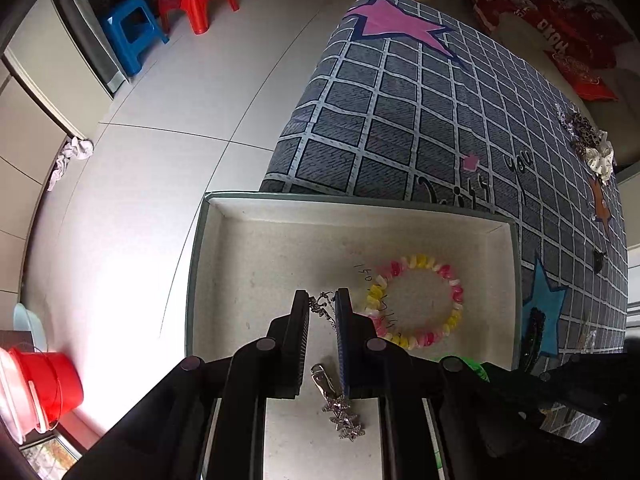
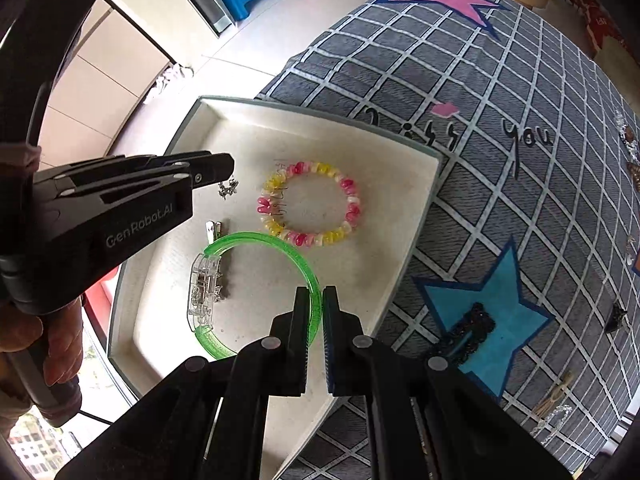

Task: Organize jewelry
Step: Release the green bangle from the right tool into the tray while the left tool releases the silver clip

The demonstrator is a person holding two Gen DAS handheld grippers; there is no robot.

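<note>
A shallow white tray lies at the edge of a grey checked cloth. In it are a pink, yellow and white bead bracelet, a silver star hair clip and a green translucent bangle. My left gripper hovers over the tray with its jaws a little apart, and a small silver chain piece hangs at its tips. My right gripper is shut on the bangle's rim above the tray.
More jewelry lies on the cloth: a black sequined clip on the blue star, scrunchies at the far right edge, small pieces near the front right. Red and blue stools and a red bucket stand on the floor.
</note>
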